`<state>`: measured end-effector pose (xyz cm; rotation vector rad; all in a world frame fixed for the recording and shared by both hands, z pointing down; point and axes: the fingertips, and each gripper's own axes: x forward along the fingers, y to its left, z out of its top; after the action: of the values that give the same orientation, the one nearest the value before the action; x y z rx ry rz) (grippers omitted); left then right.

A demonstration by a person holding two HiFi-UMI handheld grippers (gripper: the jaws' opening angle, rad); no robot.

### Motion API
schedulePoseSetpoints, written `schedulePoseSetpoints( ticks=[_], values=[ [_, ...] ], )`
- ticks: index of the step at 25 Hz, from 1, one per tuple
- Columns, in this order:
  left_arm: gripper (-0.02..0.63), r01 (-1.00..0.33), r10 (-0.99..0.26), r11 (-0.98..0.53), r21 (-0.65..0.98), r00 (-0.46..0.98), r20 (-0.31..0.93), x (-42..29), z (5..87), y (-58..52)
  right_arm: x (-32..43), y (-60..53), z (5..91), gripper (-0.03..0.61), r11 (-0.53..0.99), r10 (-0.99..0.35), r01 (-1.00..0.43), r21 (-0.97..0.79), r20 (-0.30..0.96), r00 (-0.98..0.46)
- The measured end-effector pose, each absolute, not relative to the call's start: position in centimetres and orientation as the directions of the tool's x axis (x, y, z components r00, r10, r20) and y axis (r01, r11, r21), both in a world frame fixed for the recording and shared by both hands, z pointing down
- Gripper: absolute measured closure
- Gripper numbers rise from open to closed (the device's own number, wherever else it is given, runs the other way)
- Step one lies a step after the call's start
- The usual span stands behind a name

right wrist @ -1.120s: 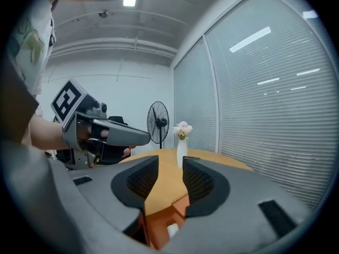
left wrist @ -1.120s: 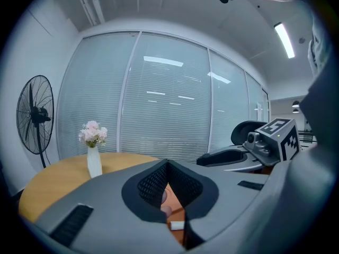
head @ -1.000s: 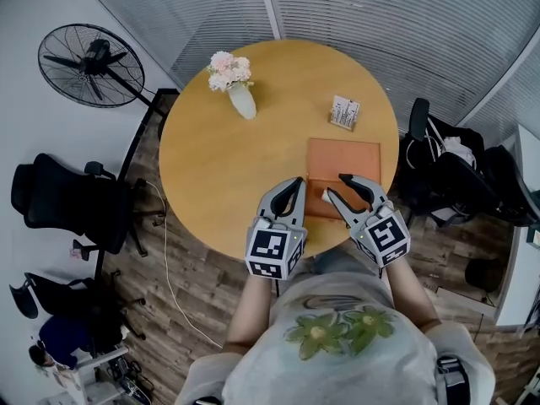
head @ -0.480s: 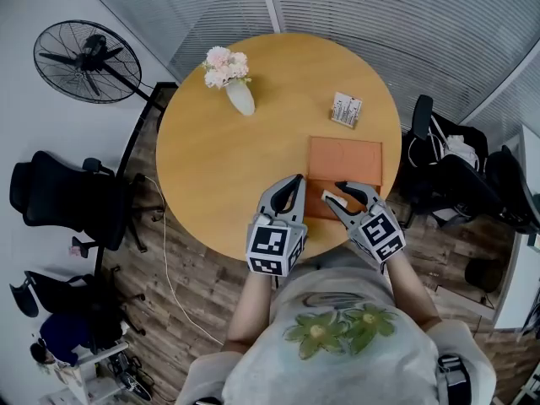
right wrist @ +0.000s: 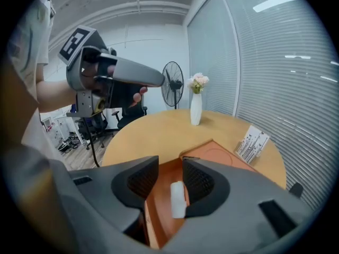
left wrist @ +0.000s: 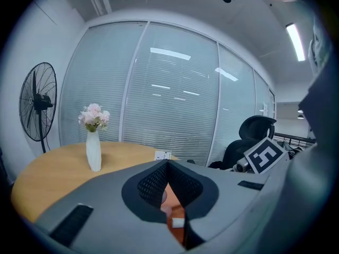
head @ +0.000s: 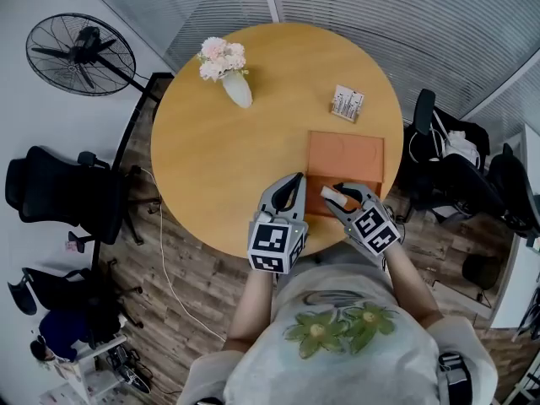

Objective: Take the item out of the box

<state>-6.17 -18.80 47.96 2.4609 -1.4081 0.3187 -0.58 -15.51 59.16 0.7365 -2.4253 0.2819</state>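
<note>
A flat orange box (head: pixel 346 154) lies on the round wooden table (head: pixel 219 167), near its front right edge. A small white item (head: pixel 330 193) rests at the box's near end. My right gripper (head: pixel 342 190) is open over that end. In the right gripper view the white item (right wrist: pixel 177 199) sits in the gap between the jaws of the right gripper (right wrist: pixel 169 168), close against the right pad and apart from the left one. My left gripper (head: pixel 294 181) hovers just left of the box with its tips together. The left gripper (left wrist: pixel 168 165) shows box and item (left wrist: pixel 177 222) through its narrow slit.
A white vase of pink flowers (head: pixel 228 72) stands at the table's far left, and a small card holder (head: pixel 346 105) just behind the box. A floor fan (head: pixel 80 53) and office chairs (head: pixel 59 197) are left of the table; more chairs (head: pixel 456 167) are to the right.
The right gripper has turned a little and its jaws have narrowed slightly round the white item. The left gripper has barely moved.
</note>
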Motion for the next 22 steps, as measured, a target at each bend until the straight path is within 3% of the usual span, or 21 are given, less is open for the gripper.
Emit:
schedulePoseSetpoints(
  ticks=[22],
  values=[
    [0.614,-0.864,-0.784,-0.485,0.134,0.498,0.371,-5.5,49.7,-18.5,0.7,-15.5,68.3,0.431,0.856,-0.294,-0.516,-0.033,0.789,-0.539]
  ],
)
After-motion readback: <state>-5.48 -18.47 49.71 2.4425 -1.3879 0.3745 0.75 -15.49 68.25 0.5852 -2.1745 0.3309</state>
